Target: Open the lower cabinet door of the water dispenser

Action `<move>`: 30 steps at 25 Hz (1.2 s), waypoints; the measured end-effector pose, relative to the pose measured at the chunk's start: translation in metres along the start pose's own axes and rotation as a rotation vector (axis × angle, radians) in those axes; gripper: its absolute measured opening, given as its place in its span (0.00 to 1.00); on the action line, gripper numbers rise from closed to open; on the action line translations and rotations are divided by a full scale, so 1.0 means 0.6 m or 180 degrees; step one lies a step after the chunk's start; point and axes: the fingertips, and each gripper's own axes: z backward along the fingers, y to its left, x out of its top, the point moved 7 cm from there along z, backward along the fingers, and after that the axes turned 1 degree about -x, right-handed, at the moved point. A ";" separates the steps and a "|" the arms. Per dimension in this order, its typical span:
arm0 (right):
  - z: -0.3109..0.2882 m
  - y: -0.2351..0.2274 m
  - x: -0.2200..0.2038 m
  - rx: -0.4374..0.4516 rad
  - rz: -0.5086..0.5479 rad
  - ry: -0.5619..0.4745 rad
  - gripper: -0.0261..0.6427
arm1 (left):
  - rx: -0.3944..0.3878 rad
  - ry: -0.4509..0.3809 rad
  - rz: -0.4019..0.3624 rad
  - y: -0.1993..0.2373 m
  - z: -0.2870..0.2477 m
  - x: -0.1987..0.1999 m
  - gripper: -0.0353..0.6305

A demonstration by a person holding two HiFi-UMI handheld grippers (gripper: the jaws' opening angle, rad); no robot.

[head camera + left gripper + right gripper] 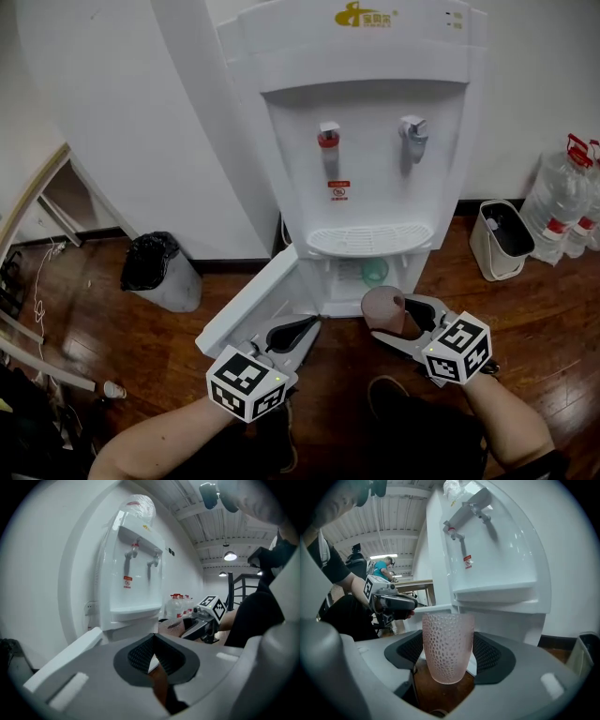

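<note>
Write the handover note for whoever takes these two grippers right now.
Left gripper: shut, nothing in it, next to the open door.
Right gripper: clamped on a pink cup, in front of the cabinet.
The water dispenser has its lower door swung wide to the left; a green cup stands inside.
Done: door opened.
Left: nothing on the door; the pink cup probably goes inside next.

Soft indoor light falls bright on the white dispenser (375, 178) and dimmer on the floor (94, 323). Both gripper views bend and darken at the edges. A ceiling lamp (229, 556) glares.
</note>
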 end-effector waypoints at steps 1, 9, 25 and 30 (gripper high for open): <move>-0.005 -0.004 -0.008 -0.0004 -0.0001 0.0007 0.54 | 0.0060 0.0027 0.0038 0.011 -0.008 -0.014 0.08; -0.055 -0.034 -0.069 -0.0122 -0.0117 0.0036 0.54 | 0.0251 0.0249 0.0341 0.043 -0.060 -0.113 0.08; -0.184 -0.090 -0.166 -0.0574 -0.0514 0.0035 0.54 | 0.0780 0.0355 0.0374 0.070 -0.146 -0.257 0.08; -0.217 -0.100 -0.189 -0.0713 -0.0549 0.0069 0.54 | 0.1018 0.0347 0.0557 0.090 -0.147 -0.271 0.08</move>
